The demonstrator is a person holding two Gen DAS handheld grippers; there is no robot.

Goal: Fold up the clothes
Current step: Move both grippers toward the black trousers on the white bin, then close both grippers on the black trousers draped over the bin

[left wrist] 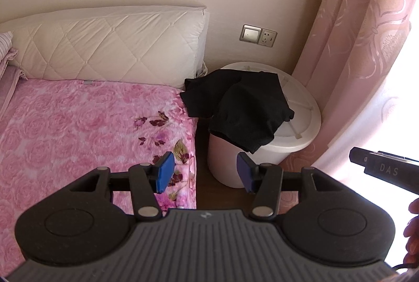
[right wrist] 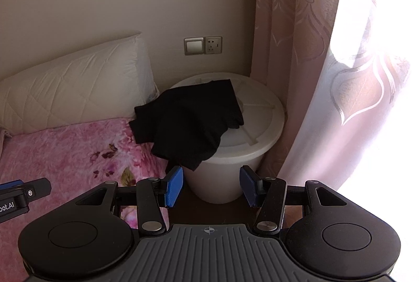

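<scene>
A crumpled black garment (left wrist: pixel 241 106) lies across the lid of a white bucket (left wrist: pixel 298 125), with one corner resting on the pink bed. The right wrist view shows the same garment (right wrist: pixel 188 122) draped over the bucket (right wrist: pixel 262 125). My left gripper (left wrist: pixel 205 172) hangs open, short of the garment and below it, with nothing between its blue pads (left wrist: pixel 165 170). My right gripper (right wrist: pixel 210 186) is open too, empty, in front of the bucket's side. Part of the right gripper (left wrist: pixel 379 166) shows at the left wrist view's right edge.
A pink floral blanket (left wrist: pixel 78 138) covers the bed, with a white quilted pillow (left wrist: pixel 110 46) against the wall. A narrow dark floor gap (left wrist: pixel 201 164) separates bed and bucket. A pink curtain (left wrist: pixel 361 59) hangs at right. A switch and socket (left wrist: pixel 258 35) sit on the wall.
</scene>
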